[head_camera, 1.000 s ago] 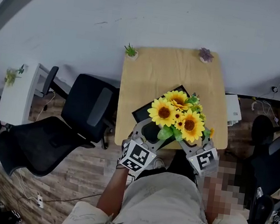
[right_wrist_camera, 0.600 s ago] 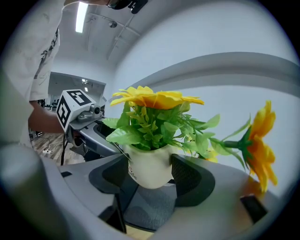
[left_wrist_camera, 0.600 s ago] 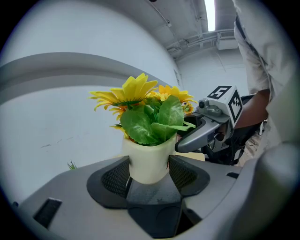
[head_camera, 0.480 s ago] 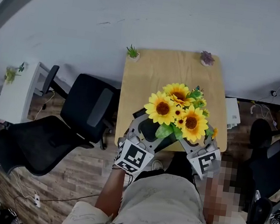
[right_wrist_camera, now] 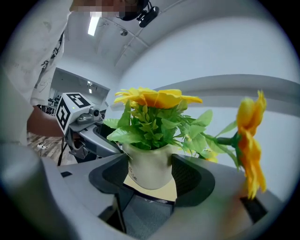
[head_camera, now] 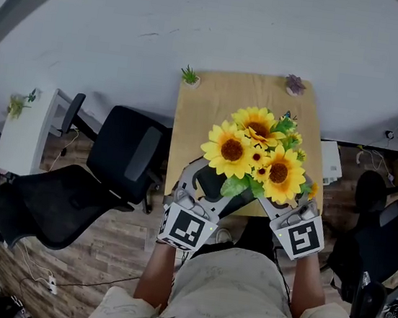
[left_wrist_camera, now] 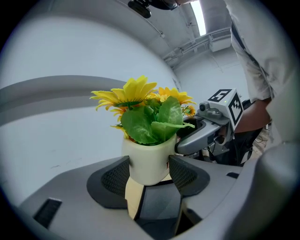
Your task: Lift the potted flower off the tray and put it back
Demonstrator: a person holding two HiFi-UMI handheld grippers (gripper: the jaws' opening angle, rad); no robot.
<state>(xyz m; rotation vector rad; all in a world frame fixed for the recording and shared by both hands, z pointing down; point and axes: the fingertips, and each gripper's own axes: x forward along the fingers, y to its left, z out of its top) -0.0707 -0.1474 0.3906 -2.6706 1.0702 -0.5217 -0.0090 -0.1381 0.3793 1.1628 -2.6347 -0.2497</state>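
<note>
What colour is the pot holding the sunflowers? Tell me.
Cream-white pot; it shows best in the right gripper view.

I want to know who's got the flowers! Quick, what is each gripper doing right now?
Left gripper: jaws closed on the potted flower.
Right gripper: jaws closed on the potted flower too.

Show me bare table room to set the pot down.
Bare wood: the far half of the table, between the green plant and the purple plant, and its left strip. Crowded: the near edge, where the left gripper and right gripper hold the potted flower above the tray.
</note>
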